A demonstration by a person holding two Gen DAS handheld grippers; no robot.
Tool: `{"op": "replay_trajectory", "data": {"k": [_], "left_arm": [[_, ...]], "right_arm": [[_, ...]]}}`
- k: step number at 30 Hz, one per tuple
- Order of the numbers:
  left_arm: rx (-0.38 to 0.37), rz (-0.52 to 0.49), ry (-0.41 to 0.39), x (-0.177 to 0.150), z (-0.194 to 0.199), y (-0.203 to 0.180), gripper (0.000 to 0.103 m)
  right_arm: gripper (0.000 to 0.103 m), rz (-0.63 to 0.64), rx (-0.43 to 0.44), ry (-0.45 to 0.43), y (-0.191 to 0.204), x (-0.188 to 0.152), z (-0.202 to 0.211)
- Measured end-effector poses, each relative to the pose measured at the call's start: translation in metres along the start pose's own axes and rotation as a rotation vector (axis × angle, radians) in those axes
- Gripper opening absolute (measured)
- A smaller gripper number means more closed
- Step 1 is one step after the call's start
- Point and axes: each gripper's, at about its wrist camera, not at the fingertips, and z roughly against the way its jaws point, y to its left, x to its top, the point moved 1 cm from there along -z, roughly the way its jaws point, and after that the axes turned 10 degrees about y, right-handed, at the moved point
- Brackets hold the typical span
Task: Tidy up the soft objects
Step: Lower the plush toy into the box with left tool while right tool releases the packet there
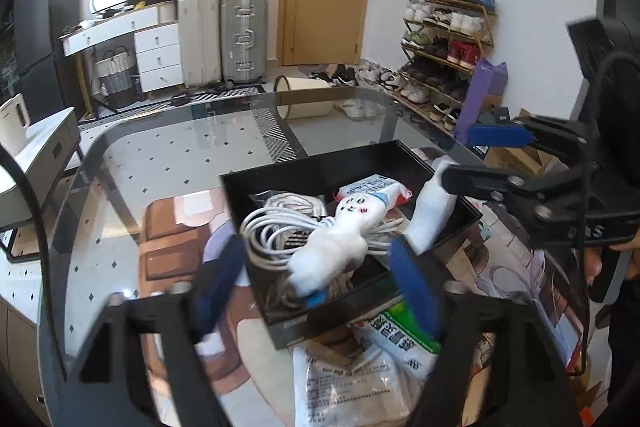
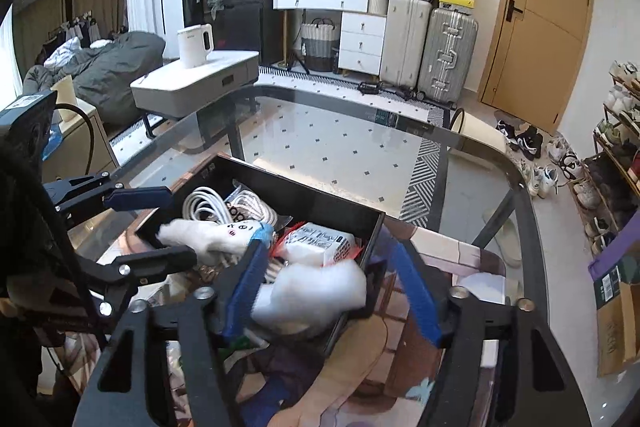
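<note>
A black tray (image 1: 404,151) sits on the glass table and holds a coiled white cable (image 1: 276,227), a white plush doll (image 1: 340,243) with a face and blue feet, a white packet (image 1: 376,189) and a plain white soft piece (image 1: 430,211) leaning on the right wall. My left gripper (image 1: 316,291) is open, its blue fingers either side of the doll, not touching it. My right gripper (image 2: 336,283) is open over the tray's near corner, with the white soft piece (image 2: 316,291) loose between its fingers. The doll (image 2: 208,233) and the tray (image 2: 280,183) also show in the right wrist view.
Plastic-wrapped packets (image 1: 352,383) and a green-labelled pack (image 1: 408,335) lie on the table just in front of the tray. The glass table's rounded edge (image 1: 104,143) curves left. A shoe rack (image 1: 448,43) and suitcases (image 1: 224,39) stand beyond.
</note>
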Motion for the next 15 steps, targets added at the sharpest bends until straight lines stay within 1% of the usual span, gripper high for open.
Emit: {"op": "replay_trajectory", "data": {"k": [1, 2, 3, 5, 6, 7, 12, 15], "left_arm": [[0.005, 0.012, -0.014, -0.003, 0.006, 0.002, 0.094], [0.006, 0.023, -0.025, -0.007, 0.011, 0.003, 0.099], [0.001, 0.034, -0.036, -0.010, 0.017, 0.004, 0.101], [0.001, 0.057, -0.043, -0.016, 0.023, 0.008, 0.103], [0.005, 0.069, -0.046, -0.018, 0.025, 0.011, 0.103], [0.010, 0.085, -0.046, -0.023, 0.028, 0.014, 0.103], [0.027, 0.115, -0.056, -0.039, 0.036, 0.020, 0.103], [0.045, 0.116, -0.056, -0.045, 0.038, 0.016, 0.103]], "right_arm": [[0.086, -0.014, 0.004, -0.013, 0.000, -0.004, 0.005], [0.088, -0.029, 0.010, -0.026, 0.000, -0.008, 0.010], [0.091, -0.043, 0.017, -0.036, 0.000, -0.013, 0.013], [0.096, -0.073, 0.032, -0.043, 0.000, -0.021, 0.019], [0.101, -0.091, 0.033, -0.051, 0.000, -0.026, 0.021], [0.102, -0.103, 0.037, -0.057, -0.001, -0.029, 0.022], [0.102, -0.128, 0.075, -0.044, 0.005, -0.046, 0.022], [0.102, -0.135, 0.083, -0.039, 0.010, -0.055, 0.021]]}}
